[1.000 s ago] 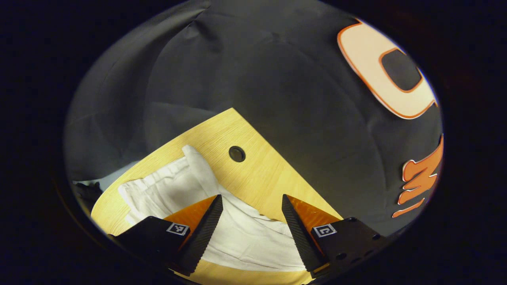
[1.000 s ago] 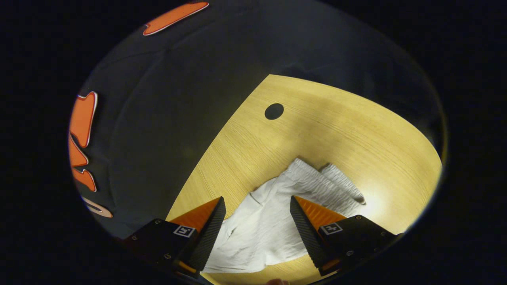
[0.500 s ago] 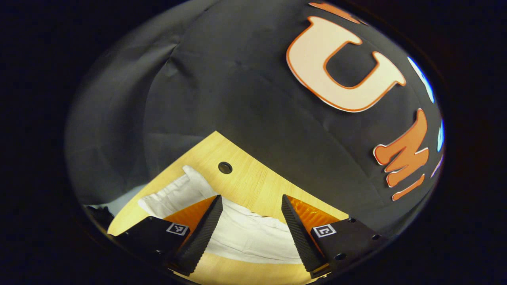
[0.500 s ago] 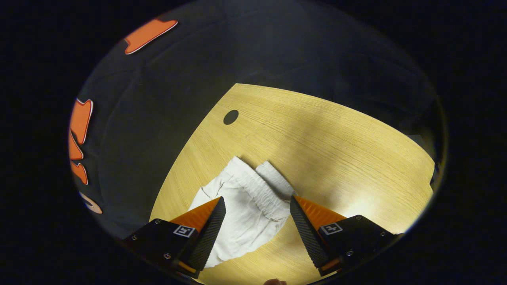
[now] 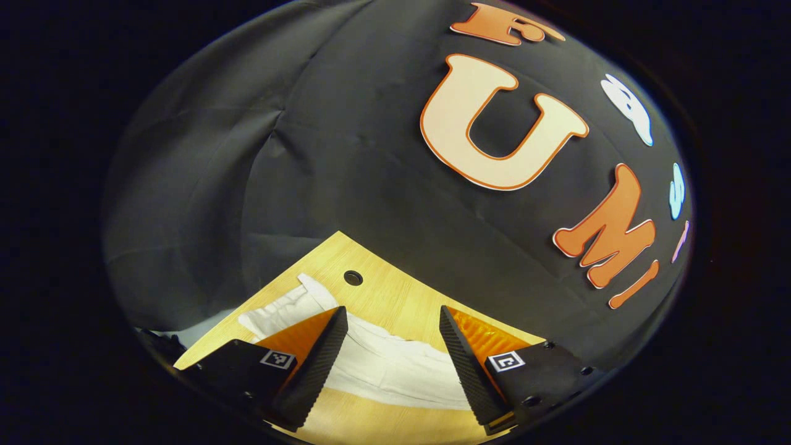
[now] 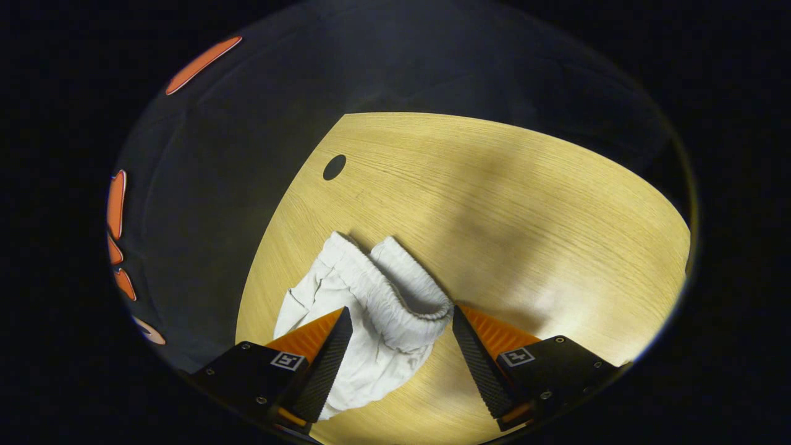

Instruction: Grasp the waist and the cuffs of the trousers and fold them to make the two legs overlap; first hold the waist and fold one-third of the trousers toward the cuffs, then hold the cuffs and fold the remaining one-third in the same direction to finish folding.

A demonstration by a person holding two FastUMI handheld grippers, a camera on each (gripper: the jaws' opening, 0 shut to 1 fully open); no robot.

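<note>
White trousers (image 6: 371, 309) lie on a light wooden table (image 6: 525, 204), their gathered elastic waist (image 6: 395, 290) puckered open toward me in the right gripper view. My right gripper (image 6: 401, 358) hovers open above that waist end, with the cloth showing between its fingers but not pinched. In the left gripper view the trousers (image 5: 383, 364) stretch as a long white band across the table (image 5: 395, 293), the ruffled waist (image 5: 278, 309) at the far left. My left gripper (image 5: 392, 361) is open over the middle of the band, holding nothing.
A round cable hole (image 6: 334, 167) pierces the table near its far edge, also visible as the hole (image 5: 353, 277) in the left gripper view. The black cloth wall (image 5: 371, 154) hangs close behind the table. Bare wood lies to the right of the trousers.
Both grippers have drawn back and tilted up: the trousers sit lower and smaller in the left gripper view, and the waist has slid left between the right gripper's fingers. Both stayed open.
</note>
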